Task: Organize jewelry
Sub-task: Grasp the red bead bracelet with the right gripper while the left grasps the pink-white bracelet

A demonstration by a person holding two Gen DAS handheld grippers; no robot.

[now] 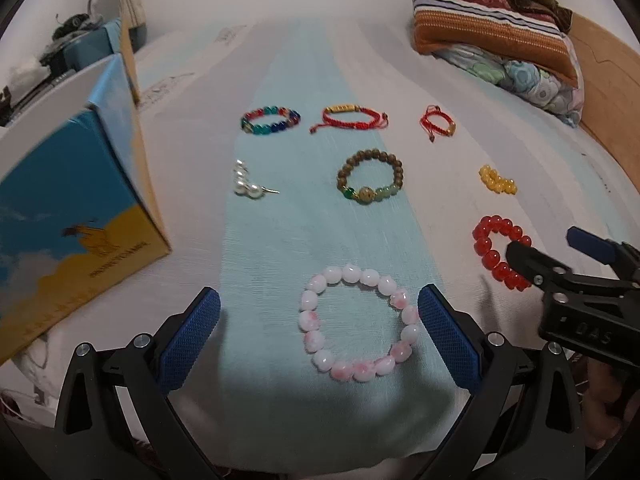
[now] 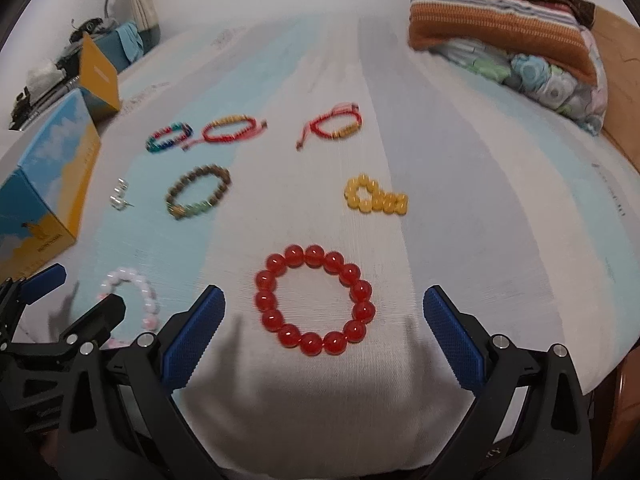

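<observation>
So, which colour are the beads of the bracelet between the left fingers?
White with pink blotches; the pink-and-white bracelet shows best in the left wrist view.

Bracelets (image 1: 369,177) in rows on the bed (image 1: 304,60), box (image 1: 72,200) left, pillows (image 1: 496,28) behind.

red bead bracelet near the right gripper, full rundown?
The red bead bracelet is a closed ring of large, glossy, translucent round beads, glass or stone by the look. It lies flat on the striped bedsheet, in front of the open right gripper, between its fingers' line. Nothing grips it. The yellow bead bracelet lies beyond, apart.
</observation>
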